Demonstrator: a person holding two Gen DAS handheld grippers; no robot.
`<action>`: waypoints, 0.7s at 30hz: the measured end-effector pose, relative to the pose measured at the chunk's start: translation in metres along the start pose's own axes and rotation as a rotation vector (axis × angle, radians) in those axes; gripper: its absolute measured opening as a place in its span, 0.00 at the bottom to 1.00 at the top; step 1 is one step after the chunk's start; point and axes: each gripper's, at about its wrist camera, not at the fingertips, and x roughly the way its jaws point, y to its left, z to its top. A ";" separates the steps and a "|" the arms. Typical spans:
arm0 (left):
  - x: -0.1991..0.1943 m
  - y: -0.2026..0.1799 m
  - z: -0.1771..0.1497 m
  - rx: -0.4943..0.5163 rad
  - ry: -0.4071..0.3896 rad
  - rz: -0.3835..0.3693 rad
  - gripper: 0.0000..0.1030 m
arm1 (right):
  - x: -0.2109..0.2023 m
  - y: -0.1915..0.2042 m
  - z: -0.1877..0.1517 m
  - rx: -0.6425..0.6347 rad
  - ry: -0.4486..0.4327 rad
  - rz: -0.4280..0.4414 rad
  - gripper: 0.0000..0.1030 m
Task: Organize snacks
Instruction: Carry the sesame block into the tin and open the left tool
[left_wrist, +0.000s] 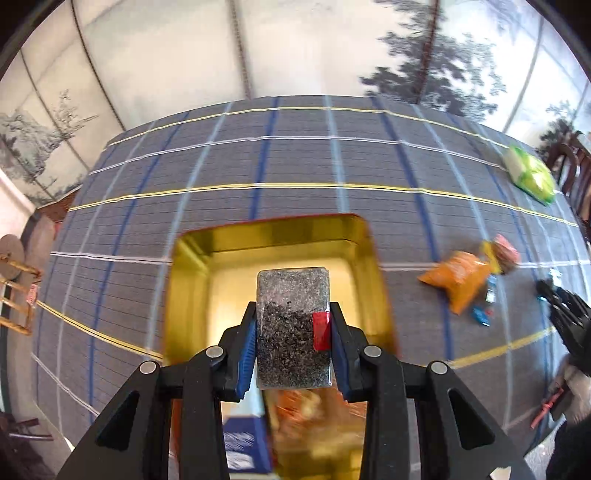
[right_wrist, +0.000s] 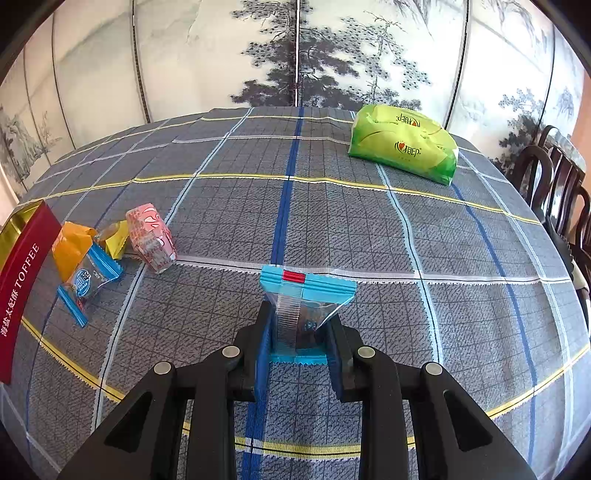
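Observation:
My left gripper (left_wrist: 293, 332) is shut on a clear packet of dark speckled snack (left_wrist: 291, 317) with a red tab, held above the open gold tin (left_wrist: 273, 232). Inside the tin's near end lie an orange wrapper (left_wrist: 314, 406) and a blue packet (left_wrist: 240, 439), both blurred. My right gripper (right_wrist: 299, 328) is shut on a clear sachet with blue ends (right_wrist: 306, 291), just above the cloth. The tin's red side (right_wrist: 22, 273), marked TOFFEE, shows at the left edge of the right wrist view. Beside it lie an orange packet (right_wrist: 70, 247), a blue-edged sachet (right_wrist: 88, 280), a yellow wrapper (right_wrist: 116, 236) and a pink packet (right_wrist: 151, 236).
A green tissue pack (right_wrist: 402, 146) lies at the far right of the table with the grey checked cloth (right_wrist: 332, 229). Dark wooden chairs (right_wrist: 561, 184) stand past the right edge. A painted folding screen (right_wrist: 295, 55) closes the back. A wooden rack (left_wrist: 14, 295) stands off the table's left.

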 end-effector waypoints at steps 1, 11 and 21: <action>0.005 0.008 0.002 -0.013 0.005 0.012 0.31 | 0.000 0.000 0.000 0.000 0.000 0.000 0.27; 0.056 0.035 0.008 -0.039 0.090 0.029 0.31 | 0.000 0.000 0.000 0.000 0.000 0.000 0.27; 0.076 0.035 0.005 -0.020 0.129 0.070 0.31 | 0.000 0.000 0.000 0.000 0.000 -0.003 0.27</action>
